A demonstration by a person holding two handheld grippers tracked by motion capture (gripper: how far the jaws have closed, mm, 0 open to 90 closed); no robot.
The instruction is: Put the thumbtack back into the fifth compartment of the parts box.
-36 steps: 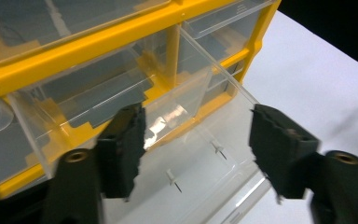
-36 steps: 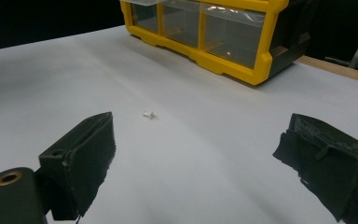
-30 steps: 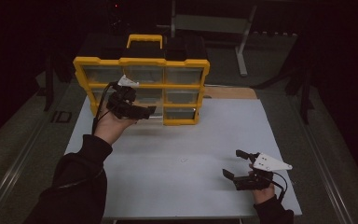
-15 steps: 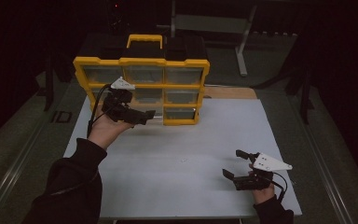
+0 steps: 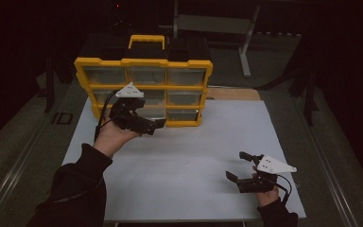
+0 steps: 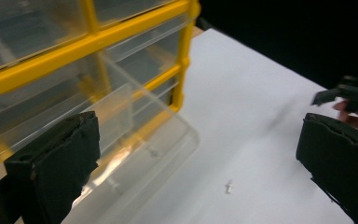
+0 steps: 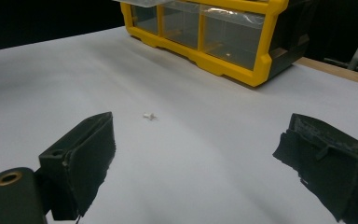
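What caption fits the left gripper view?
Open left gripper beside a pulled-out clear drawer of the yellow organizer, small white part on the table.

Black claws point(image 5: 156, 125), seemingly dark sleeves point(image 5: 75, 184).

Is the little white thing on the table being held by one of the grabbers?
No, the little white piece lies alone on the white table, apart from the open right gripper.

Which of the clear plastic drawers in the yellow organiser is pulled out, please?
The clear drawer in the middle column, just in front of the left gripper, juts out over the white table; the other drawers sit flush in the yellow frame.
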